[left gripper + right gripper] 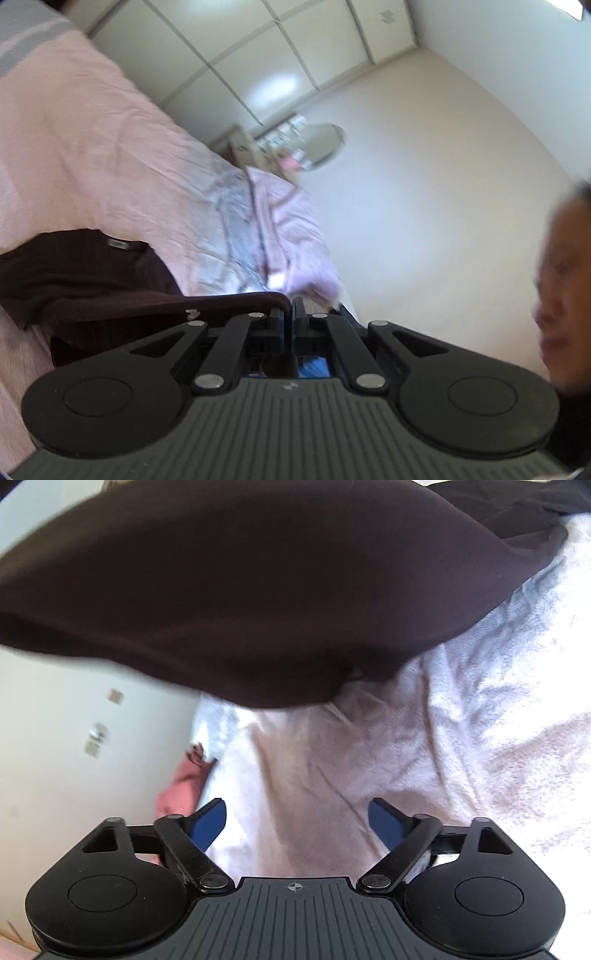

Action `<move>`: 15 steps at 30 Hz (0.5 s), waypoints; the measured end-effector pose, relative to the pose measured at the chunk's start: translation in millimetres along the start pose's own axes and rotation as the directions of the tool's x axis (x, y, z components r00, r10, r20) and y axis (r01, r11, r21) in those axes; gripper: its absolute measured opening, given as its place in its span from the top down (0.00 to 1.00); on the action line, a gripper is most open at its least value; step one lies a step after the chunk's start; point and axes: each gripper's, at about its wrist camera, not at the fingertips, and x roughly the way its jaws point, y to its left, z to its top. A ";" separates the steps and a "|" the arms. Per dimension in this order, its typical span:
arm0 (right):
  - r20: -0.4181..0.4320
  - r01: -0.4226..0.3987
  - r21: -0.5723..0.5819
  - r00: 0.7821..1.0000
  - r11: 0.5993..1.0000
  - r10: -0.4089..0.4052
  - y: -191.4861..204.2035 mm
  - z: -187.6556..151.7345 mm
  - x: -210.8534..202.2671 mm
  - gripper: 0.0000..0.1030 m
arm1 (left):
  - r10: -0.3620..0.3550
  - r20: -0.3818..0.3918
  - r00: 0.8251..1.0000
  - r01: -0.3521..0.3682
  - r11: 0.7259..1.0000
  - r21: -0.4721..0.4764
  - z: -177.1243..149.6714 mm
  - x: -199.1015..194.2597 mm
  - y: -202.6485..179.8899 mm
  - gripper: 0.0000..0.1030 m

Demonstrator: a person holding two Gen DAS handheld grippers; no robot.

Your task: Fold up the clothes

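Closest to me, low in the left wrist frame, my left gripper (pixel 288 314) has its jaws pressed together on an edge of the dark brown garment (pixel 81 273), which spreads to the lower left over the pink bed cover (pixel 92 147). My right gripper (pixel 297 823) stands wide apart and holds nothing, while the garment hangs across the upper part of its frame. I judge a fold is in progress, so next this free gripper needs a hold on another edge.

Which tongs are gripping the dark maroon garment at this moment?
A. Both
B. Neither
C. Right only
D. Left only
D. The left tongs are closed on an edge of the dark maroon garment, which stretches away over the pink bedding; the right tongs stand wide open with nothing between the blue pads, the garment hanging ahead of them.
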 end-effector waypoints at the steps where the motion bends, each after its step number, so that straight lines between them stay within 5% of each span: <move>1: 0.035 -0.019 0.042 0.999 0.999 0.017 -5.8 2.3 0.5 0.15 | 0.005 0.018 1.000 -0.005 1.000 -0.009 -0.9 1.1 -3.7 1.00; 5: 0.188 -0.107 0.209 0.980 0.972 0.067 -34.2 14.4 1.8 0.15 | 0.018 0.047 0.999 -0.017 1.000 -0.021 -6.7 -1.6 -7.8 1.00; 10: 0.363 -0.169 0.274 0.930 0.947 0.060 -85.4 37.6 -7.3 0.15 | 0.027 0.062 0.998 -0.026 0.999 -0.025 -15.3 -9.1 -6.9 1.00; 14: 0.407 -0.358 0.315 0.888 0.879 0.215 -115.0 56.4 10.4 0.15 | 0.035 0.073 0.997 -0.033 0.999 -0.029 -22.2 -15.2 -6.1 1.00; 15: 0.398 -0.400 0.315 0.879 0.861 0.263 -117.6 61.4 15.1 0.29 | 0.037 0.076 0.996 -0.035 0.999 -0.029 -23.9 -16.7 -5.9 1.00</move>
